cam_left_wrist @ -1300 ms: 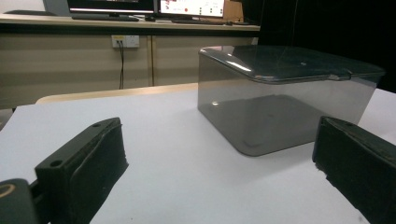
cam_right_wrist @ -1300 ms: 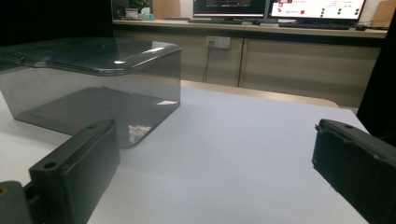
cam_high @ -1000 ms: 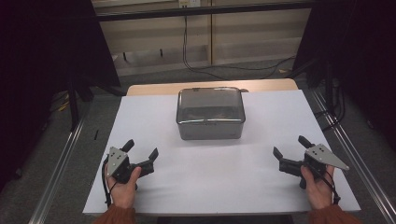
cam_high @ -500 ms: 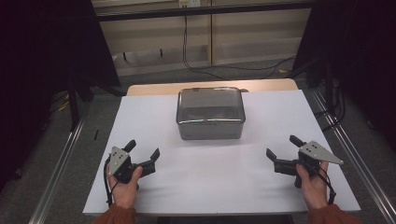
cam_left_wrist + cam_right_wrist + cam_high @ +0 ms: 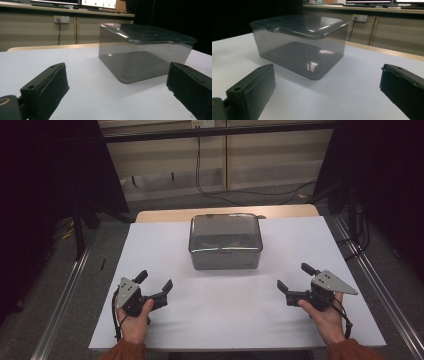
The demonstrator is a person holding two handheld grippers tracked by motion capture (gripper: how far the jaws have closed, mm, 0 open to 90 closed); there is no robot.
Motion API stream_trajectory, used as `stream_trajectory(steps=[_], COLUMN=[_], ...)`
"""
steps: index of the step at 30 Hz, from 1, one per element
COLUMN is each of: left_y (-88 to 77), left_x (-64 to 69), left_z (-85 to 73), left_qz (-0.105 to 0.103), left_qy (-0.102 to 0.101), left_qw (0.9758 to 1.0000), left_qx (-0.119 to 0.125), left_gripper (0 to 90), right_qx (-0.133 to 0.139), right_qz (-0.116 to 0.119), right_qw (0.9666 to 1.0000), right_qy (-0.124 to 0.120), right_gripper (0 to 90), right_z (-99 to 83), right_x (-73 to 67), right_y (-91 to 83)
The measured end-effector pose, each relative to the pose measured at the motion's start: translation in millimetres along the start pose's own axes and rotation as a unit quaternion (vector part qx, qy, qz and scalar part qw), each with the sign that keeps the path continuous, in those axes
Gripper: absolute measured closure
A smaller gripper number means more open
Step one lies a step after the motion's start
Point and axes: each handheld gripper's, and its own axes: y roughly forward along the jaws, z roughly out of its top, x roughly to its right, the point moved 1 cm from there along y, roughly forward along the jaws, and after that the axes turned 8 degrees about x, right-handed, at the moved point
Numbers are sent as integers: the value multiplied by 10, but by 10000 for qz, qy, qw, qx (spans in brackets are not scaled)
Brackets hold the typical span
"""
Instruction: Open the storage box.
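A smoky clear plastic box (image 5: 225, 241) with its lid on stands at the middle back of the white table (image 5: 150, 250). My left gripper (image 5: 155, 281) rests near the front left, open, with nothing between its jaws; the box (image 5: 143, 53) lies ahead of it to the right. My right gripper (image 5: 296, 276) sits near the front right, open and empty, pointing at the box (image 5: 299, 42) from a short way off. Neither gripper touches the box. A hand holds each gripper.
The white sheet covers a wooden tabletop whose back edge (image 5: 165, 215) shows behind the box. Metal rails (image 5: 65, 305) run along both sides of the table. Cabinets and cables (image 5: 200, 170) stand beyond the far edge.
My right gripper has moved left and slightly forward toward the box. The left gripper has barely shifted.
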Motion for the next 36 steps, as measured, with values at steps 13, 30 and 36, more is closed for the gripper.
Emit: stream_trajectory(steps=[13,30,36], left_y=[-11,-2,-9], left_x=[-10,6,-10], left_z=[12,8,7], left_qz=[73,43,50], left_qy=[101,79,76], left_qw=[9999,10000,10000], left_qx=[40,10,2], left_gripper=[33,32,32], right_qx=[75,274,291], right_qz=[247,508,633], right_qw=[9996,9983,9975], right_qy=[-68,-69,-83], right_gripper=[10,24,21], right_z=[48,184,230], right_x=[-139,-282,-373], right_y=[222,494,619])
